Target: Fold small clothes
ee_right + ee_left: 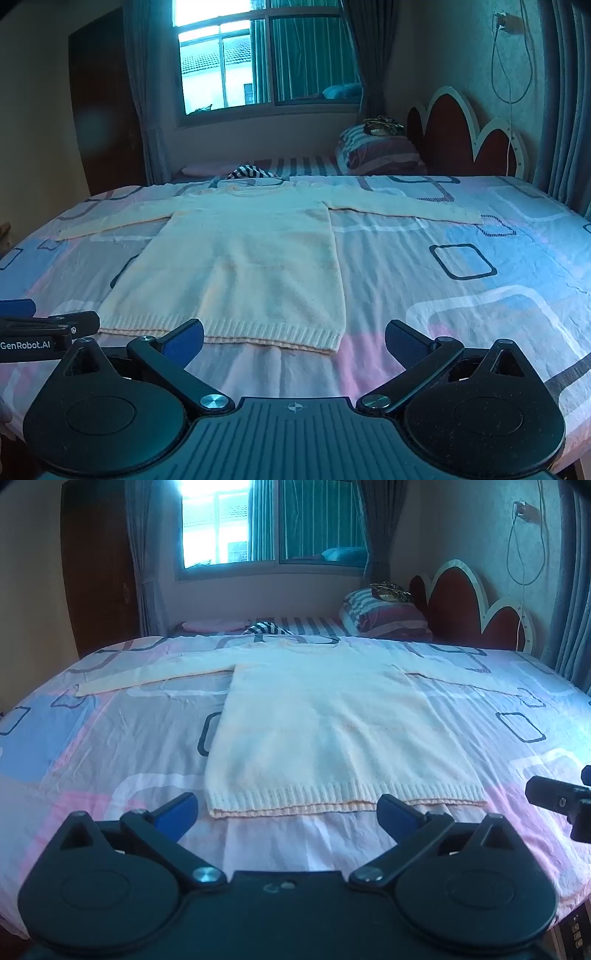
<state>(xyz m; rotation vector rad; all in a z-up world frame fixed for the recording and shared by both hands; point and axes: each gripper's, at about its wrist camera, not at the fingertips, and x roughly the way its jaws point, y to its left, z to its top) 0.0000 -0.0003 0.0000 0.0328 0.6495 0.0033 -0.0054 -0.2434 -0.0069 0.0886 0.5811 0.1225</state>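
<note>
A cream knitted sweater [325, 731] lies flat on the bed, sleeves spread to both sides, ribbed hem nearest me; it also shows in the right wrist view [251, 266]. My left gripper [288, 812] is open and empty, just in front of the hem. My right gripper [293, 341] is open and empty, in front of the hem's right corner. Part of the right gripper [557, 797] shows at the right edge of the left wrist view. Part of the left gripper [40, 328] shows at the left edge of the right wrist view.
The bed has a pink, blue and white patterned sheet [110, 738]. A striped pillow [384, 616] and a red scalloped headboard [465, 605] stand at the far right. A striped cloth [266, 629] lies beyond the sweater. A window [273, 520] and a dark door [96, 565] are behind.
</note>
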